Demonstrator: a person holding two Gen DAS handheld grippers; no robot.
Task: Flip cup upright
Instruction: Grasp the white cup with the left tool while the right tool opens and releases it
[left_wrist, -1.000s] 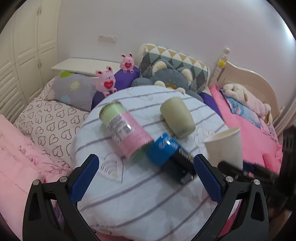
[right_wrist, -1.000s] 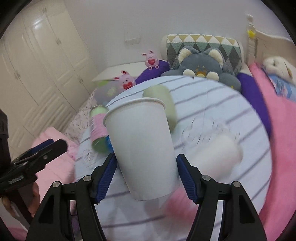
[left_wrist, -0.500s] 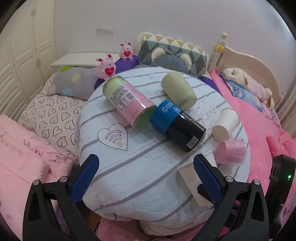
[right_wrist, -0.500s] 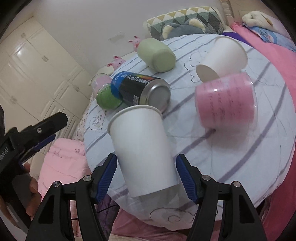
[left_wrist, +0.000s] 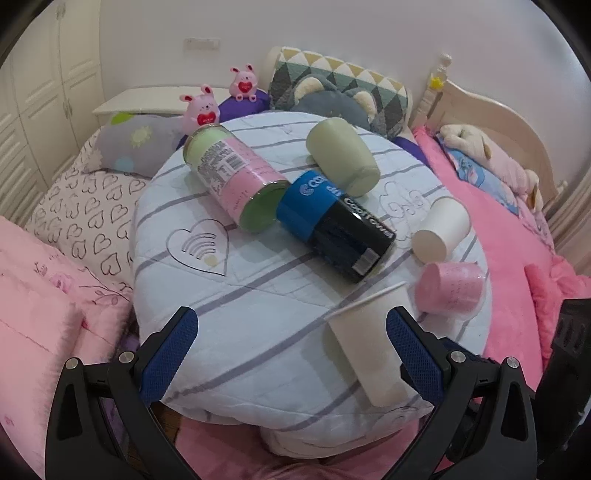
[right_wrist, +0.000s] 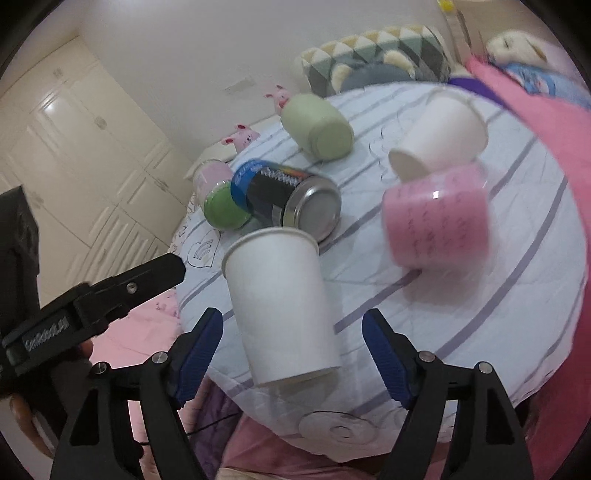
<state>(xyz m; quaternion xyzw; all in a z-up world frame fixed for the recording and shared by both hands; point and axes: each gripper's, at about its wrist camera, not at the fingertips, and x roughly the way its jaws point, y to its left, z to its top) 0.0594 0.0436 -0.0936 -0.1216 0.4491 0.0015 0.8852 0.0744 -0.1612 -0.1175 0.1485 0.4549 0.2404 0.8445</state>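
A white paper cup (right_wrist: 282, 302) stands upright, mouth up, near the front edge of the round striped table (right_wrist: 491, 310). My right gripper (right_wrist: 293, 332) is open, its blue pads on either side of the cup with a gap on each side. The same cup shows in the left wrist view (left_wrist: 365, 343), at the table's front right. My left gripper (left_wrist: 291, 345) is open and empty, hovering before the table's front edge. A second white paper cup (right_wrist: 437, 142) lies on its side further back.
On the table lie a pink cup (right_wrist: 436, 214), a green cup (right_wrist: 317, 125), a black and blue can (right_wrist: 286, 199) and a pink and green canister (left_wrist: 234, 177). Pillows and plush toys (left_wrist: 332, 96) sit behind. Pink bedding (left_wrist: 517, 236) lies to the right.
My right gripper brought the white cup down to the table's front edge and its jaws have opened off the cup. My left gripper pulled back and rose slightly.
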